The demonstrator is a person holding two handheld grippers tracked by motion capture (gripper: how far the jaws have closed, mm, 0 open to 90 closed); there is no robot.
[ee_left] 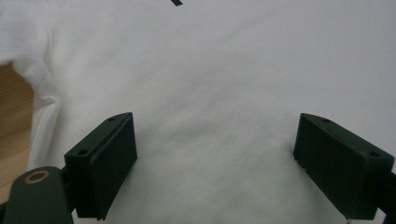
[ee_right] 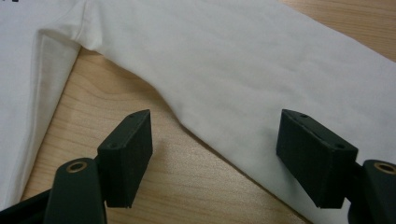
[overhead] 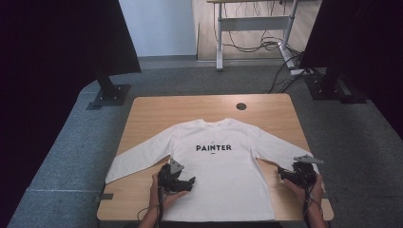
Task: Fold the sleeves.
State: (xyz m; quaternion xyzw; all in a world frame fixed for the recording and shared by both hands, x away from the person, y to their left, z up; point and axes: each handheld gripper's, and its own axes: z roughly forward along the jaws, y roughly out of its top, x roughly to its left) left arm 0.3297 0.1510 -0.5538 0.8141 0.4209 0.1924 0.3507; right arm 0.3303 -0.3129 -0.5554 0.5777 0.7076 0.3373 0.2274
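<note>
1. Broadly, a light wooden table [overhead: 142,114] is seen from the high view, set on grey carpet, with a small dark round hole [overhead: 241,106] near its far edge.
2. A white long-sleeved shirt [overhead: 218,166] is laid flat, front up, across the table middle, collar toward the far edge and hem at the near edge; both sleeves are spread out and angled down to the sides.
3. The black word "PAINTER" [overhead: 214,147] is printed across the chest.
4. The left gripper [overhead: 183,183] is held over the shirt's lower left body, just inside the left sleeve. In the left gripper view its jaws are spread wide with only flat white cloth [ee_left: 215,116] between them; nothing is gripped.
5. The right gripper [overhead: 285,174] is held at the end of the right sleeve [ee_right: 261,79], near the table's right edge. In the right gripper view its jaws are also wide apart, straddling the sleeve's lower edge and bare wood [ee_right: 140,186]; nothing is clamped.
6. Whether either gripper touches the cloth cannot be told.
</note>
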